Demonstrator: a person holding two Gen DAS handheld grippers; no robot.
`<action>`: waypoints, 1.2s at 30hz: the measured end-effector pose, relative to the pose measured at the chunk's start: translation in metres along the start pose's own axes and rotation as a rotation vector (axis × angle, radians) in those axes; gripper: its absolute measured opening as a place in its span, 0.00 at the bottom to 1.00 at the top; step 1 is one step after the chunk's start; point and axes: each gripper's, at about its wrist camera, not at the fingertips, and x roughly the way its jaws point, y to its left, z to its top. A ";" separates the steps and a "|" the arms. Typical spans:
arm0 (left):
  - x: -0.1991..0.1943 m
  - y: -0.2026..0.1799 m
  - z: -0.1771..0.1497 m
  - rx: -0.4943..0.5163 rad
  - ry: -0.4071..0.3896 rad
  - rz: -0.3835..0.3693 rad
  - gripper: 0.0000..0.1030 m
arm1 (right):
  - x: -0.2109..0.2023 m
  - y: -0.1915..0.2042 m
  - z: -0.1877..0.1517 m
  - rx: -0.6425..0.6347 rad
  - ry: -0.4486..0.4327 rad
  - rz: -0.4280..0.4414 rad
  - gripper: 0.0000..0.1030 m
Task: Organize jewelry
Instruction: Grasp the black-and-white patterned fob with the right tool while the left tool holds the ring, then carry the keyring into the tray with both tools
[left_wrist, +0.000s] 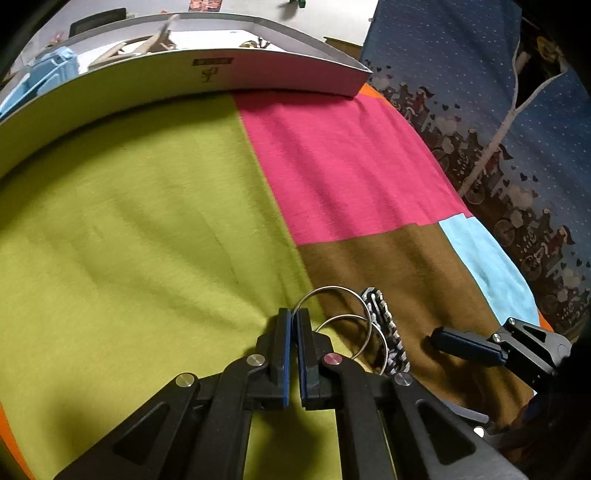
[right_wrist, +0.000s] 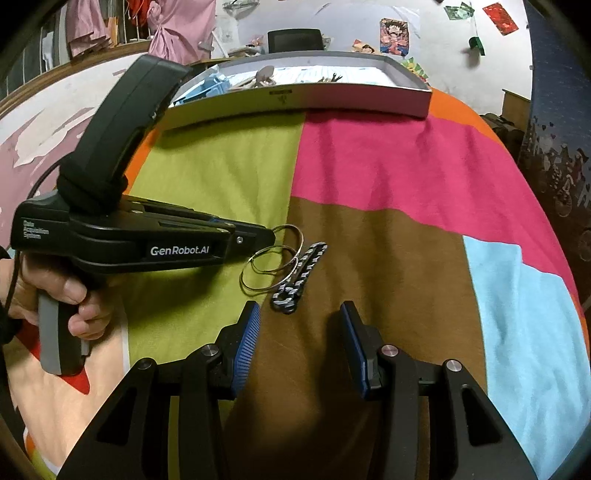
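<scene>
Left claw (left_wrist: 294, 314) is closed on the rim of a thin silver bangle (left_wrist: 334, 295), one of several overlapping rings lying on the patchwork cloth (left_wrist: 147, 206) near its front edge, where the green and brown panels meet. A black-and-white chain bracelet (right_wrist: 299, 273) lies touching the rings' right side. Right claw (right_wrist: 299, 325) stands wide open and empty just in front of the bracelet; an open grey box (right_wrist: 369, 99) sits at the far edge.

1. I see the bangles (right_wrist: 271, 262) lying on the quilt (right_wrist: 388, 177), well in front of the tray (right_wrist: 332, 99).
2. The chain bracelet (right_wrist: 299, 277) lies just right of them, touching.
3. My left gripper (left_wrist: 294, 321) meets their left side.
</scene>
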 end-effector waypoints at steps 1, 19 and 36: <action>-0.001 0.001 -0.001 0.000 0.000 0.009 0.04 | 0.002 0.001 0.000 -0.004 0.006 -0.003 0.33; -0.028 0.018 -0.016 -0.018 -0.038 0.057 0.03 | 0.025 0.007 0.015 0.044 -0.001 0.019 0.14; -0.116 0.024 0.079 -0.002 -0.214 0.119 0.03 | -0.021 -0.008 0.113 -0.019 -0.255 0.027 0.13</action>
